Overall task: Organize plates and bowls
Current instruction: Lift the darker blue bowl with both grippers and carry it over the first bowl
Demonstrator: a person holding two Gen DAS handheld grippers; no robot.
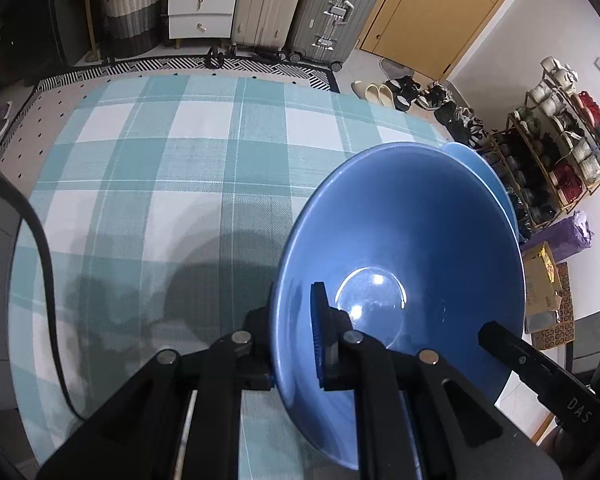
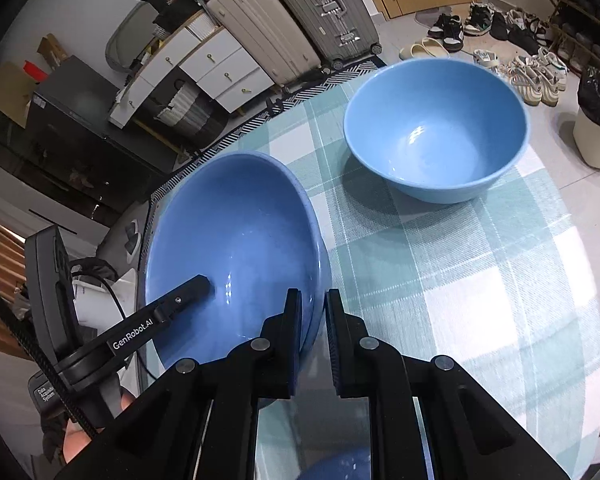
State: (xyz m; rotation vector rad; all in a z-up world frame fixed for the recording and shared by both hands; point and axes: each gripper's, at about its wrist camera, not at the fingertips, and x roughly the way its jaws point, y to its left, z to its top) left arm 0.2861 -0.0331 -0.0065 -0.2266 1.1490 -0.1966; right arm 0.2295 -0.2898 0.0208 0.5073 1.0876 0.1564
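Note:
A dark blue bowl (image 1: 412,240) hangs tilted over the checked tablecloth (image 1: 160,168), gripped on opposite sides of its rim. My left gripper (image 1: 290,306) is shut on the rim's left side, one pad inside the bowl and one outside. My right gripper (image 2: 313,298) is shut on the same dark blue bowl (image 2: 236,232) at its right rim. The other gripper's finger shows inside the bowl in each view. A light blue bowl (image 2: 436,128) stands upright on the cloth beyond; in the left wrist view only the light blue bowl's edge (image 1: 484,176) shows.
The round table's edge (image 2: 580,240) curves close on the right. A white bin (image 2: 598,128) with a black liner and shoes (image 2: 536,72) are on the floor. Suitcases (image 1: 300,4), white drawers (image 1: 202,0) and a shoe rack (image 1: 560,148) stand past the table.

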